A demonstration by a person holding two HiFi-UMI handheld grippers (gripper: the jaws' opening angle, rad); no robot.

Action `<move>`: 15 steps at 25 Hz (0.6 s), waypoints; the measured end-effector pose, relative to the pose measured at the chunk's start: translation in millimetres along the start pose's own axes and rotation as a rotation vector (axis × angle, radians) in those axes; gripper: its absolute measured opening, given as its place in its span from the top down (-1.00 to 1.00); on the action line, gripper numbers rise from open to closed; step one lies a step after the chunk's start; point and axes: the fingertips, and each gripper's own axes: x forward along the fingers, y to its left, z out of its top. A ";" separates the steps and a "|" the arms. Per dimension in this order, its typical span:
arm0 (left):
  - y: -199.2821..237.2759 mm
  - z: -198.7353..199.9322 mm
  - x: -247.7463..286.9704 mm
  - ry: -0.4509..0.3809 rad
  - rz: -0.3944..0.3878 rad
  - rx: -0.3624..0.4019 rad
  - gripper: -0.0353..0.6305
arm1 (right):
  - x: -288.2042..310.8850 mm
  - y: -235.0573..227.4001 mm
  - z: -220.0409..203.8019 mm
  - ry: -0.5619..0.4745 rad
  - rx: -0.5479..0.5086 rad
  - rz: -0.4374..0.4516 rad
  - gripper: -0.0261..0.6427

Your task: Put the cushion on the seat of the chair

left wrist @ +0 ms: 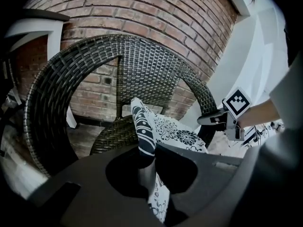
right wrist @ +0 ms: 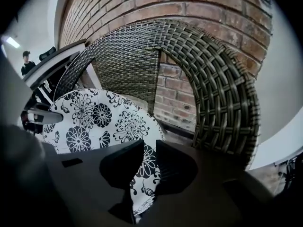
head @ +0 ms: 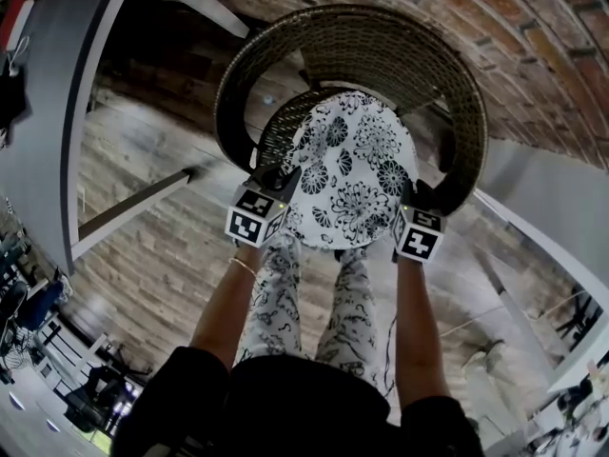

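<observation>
The left gripper (head: 277, 181) and the right gripper (head: 411, 196) are each clamping an edge of the round floral cushion (head: 354, 168). They are holding it over the seat of the wicker chair (head: 381, 50).

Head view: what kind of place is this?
Probably an indoor lounge or office corner, though that is a guess. The cues are an exposed brick wall, a wood-plank floor, and a wicker chair standing in front of the brick.

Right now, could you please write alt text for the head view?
The left hand-held gripper and right hand-held gripper each clamp an edge of a floral cushion, held over a wicker chair by a brick wall.
</observation>
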 end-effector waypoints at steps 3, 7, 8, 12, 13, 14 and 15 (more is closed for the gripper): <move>-0.5 -0.4 1.5 0.000 0.000 0.000 0.86 | -5.0 0.2 0.3 -0.014 0.015 0.006 0.70; 0.4 0.0 1.5 -0.001 0.004 -0.003 0.86 | -12.7 3.3 1.7 -0.038 0.034 0.020 0.70; 0.7 0.0 1.4 -0.001 0.005 -0.003 0.86 | -14.4 4.9 1.9 -0.043 0.038 0.025 0.70; 2.0 -1.2 1.9 -0.003 0.015 -0.002 0.85 | -19.2 11.8 3.2 -0.065 0.038 0.047 0.70; 2.9 -1.6 1.7 -0.004 0.019 -0.002 0.85 | -20.8 13.7 4.0 -0.070 0.042 0.053 0.70; 4.0 -1.9 1.4 -0.005 0.022 -0.002 0.85 | -22.6 15.6 5.4 -0.077 0.047 0.058 0.69; 5.5 -2.2 1.2 -0.006 0.026 -0.002 0.85 | -24.6 17.6 7.3 -0.084 0.050 0.064 0.70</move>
